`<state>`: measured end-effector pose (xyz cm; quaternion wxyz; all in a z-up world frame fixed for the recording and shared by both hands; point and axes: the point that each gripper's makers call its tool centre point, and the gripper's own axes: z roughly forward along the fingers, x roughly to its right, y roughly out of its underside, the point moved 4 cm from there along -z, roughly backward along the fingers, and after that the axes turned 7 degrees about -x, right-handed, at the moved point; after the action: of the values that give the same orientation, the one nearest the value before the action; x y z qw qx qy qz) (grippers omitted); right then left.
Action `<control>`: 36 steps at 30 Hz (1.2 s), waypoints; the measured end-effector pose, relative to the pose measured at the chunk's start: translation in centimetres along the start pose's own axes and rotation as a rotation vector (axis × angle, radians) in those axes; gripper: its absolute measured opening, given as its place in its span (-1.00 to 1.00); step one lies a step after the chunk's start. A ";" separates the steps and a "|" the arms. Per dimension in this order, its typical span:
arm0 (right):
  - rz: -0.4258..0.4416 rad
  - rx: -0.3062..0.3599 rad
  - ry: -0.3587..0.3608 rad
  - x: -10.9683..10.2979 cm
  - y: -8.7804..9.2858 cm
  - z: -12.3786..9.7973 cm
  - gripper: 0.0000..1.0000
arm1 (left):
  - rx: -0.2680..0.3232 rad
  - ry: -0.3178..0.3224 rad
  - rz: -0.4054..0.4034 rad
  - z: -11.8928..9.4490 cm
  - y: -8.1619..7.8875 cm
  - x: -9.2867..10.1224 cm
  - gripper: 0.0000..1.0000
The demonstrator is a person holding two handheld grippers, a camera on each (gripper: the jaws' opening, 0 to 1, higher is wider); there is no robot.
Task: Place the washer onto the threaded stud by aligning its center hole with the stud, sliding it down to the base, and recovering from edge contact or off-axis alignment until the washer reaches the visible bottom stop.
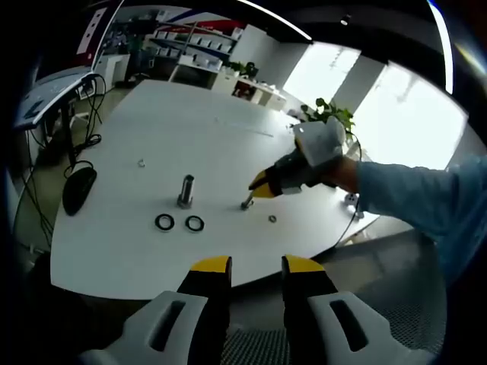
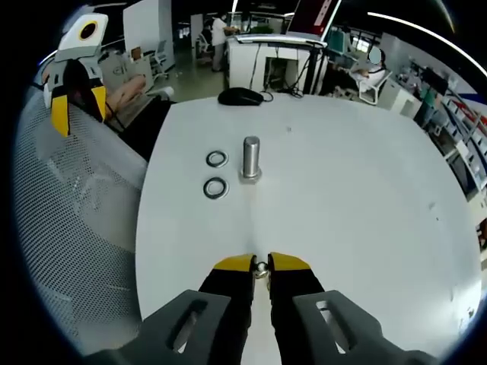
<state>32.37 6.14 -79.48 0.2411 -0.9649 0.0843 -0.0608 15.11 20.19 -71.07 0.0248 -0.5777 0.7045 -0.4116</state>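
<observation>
The right gripper [image 2: 261,266] rests low on the white table [image 2: 358,205], well in from its edges, its jaws nearly closed on a small metal washer [image 2: 261,268]. The threaded stud [image 2: 251,158] stands upright near the table's middle, apart from the gripper, with two dark rings [image 2: 216,173] just beside it. The left gripper [image 1: 256,266] hovers off the table's near edge, jaws parted and holding nothing.

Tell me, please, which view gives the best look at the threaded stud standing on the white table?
The right gripper view: the stud stands upright near the centre, large and unobstructed, beside two washers. In the left gripper view the stud appears smaller and farther off, though also unobstructed.
</observation>
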 end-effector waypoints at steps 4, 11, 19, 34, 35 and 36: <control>0.008 0.000 0.001 0.0 0.1 -0.1 -0.83 | -0.001 0.001 0.002 0.0 0.0 0.0 -0.52; 0.010 -0.003 -0.007 0.0 0.1 -0.2 -0.82 | 0.001 0.003 0.001 0.0 0.0 0.1 -0.52; 0.022 0.014 0.002 0.2 -0.5 -1.4 -0.61 | 0.003 0.005 0.004 0.0 0.0 0.1 -0.52; 0.023 -0.079 -0.005 0.2 3.6 -1.0 -0.59 | 0.000 0.008 0.006 0.0 0.0 0.1 -0.52; 0.022 -0.091 -0.002 0.3 3.9 -0.8 -0.59 | 0.000 0.008 0.007 0.0 0.0 0.1 -0.52; 0.022 -0.097 -0.003 0.3 4.2 -0.7 -0.59 | -0.001 0.008 0.007 0.0 0.0 0.1 -0.52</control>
<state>32.00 2.13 -80.81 0.1948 -0.9746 0.0975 -0.0524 15.11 20.09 -71.04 0.0231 -0.5736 0.7067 -0.4136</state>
